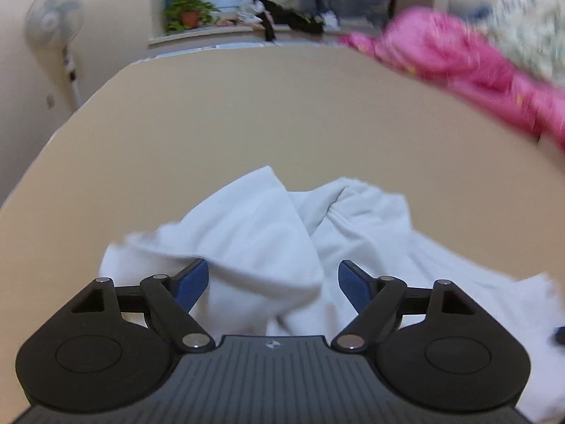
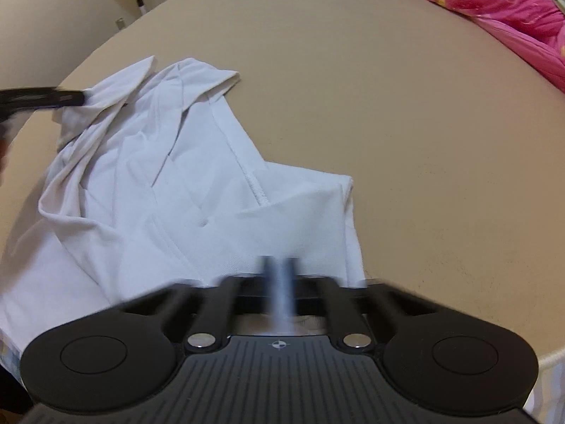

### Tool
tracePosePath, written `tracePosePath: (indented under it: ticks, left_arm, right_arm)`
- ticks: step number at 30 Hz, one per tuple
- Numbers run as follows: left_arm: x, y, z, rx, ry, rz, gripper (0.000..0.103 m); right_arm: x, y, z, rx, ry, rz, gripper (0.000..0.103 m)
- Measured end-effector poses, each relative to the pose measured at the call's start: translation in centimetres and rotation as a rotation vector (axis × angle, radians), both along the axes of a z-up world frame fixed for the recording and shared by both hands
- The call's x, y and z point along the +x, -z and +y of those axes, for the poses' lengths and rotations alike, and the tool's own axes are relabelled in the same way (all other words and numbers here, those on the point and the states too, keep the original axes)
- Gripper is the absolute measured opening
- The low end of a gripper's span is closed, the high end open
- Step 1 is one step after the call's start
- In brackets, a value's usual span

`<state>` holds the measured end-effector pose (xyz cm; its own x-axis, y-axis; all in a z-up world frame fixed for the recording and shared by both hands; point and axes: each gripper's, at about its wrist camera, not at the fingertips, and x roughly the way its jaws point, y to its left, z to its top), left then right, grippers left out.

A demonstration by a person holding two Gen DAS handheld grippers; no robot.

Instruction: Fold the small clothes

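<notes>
A small white garment (image 2: 183,183) lies crumpled and partly folded on the tan table (image 2: 406,123). In the left wrist view the white garment (image 1: 275,233) bulges up between the blue pads of my left gripper (image 1: 273,277), which is open right over it. My right gripper (image 2: 280,268) is shut on the near edge of the garment, its fingers blurred. The left gripper (image 2: 76,97) also shows as a dark blurred shape at the garment's far left corner.
A pile of pink clothes (image 1: 469,67) lies at the table's far right, also in the right wrist view (image 2: 512,10). A standing fan (image 1: 56,24) is at the left wall. A potted plant (image 1: 189,12) and more clothes sit on the window sill.
</notes>
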<state>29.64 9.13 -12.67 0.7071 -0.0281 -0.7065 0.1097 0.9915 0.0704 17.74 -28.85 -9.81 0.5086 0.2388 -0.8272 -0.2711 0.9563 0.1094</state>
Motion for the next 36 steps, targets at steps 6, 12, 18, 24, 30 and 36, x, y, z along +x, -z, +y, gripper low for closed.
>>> tracePosePath:
  ticks: [6, 12, 18, 24, 30, 36]
  left_arm:
    - [4.7, 1.8, 3.4, 0.095, 0.054, 0.081, 0.010]
    - [1.9, -3.9, 22.5, 0.050, -0.520, -0.096, 0.007]
    - [-4.9, -3.3, 31.9, -0.110, -0.758, -0.044, 0.009]
    - [-6.4, -5.4, 26.9, -0.094, -0.624, -0.099, 0.042]
    - [-5.4, -4.7, 20.8, -0.311, -0.197, -0.123, 0.063]
    - [-1.6, 0.4, 14.6, -0.269, 0.063, 0.045, 0.075]
  right_arm:
    - [1.0, -1.4, -0.4, 0.045, -0.024, -0.085, 0.000]
    - [1.9, -4.7, -1.6, 0.033, 0.036, -0.330, 0.000]
    - [3.4, -4.2, -1.5, 0.129, 0.023, -0.240, 0.019]
    - [3.6, -3.0, 0.9, 0.105, -0.069, -0.154, 0.050]
    - [3.4, -1.5, 1.8, -0.005, -0.007, -0.044, 0.050]
    - [1.7, -1.6, 1.8, -0.039, -0.056, -0.089, 0.003]
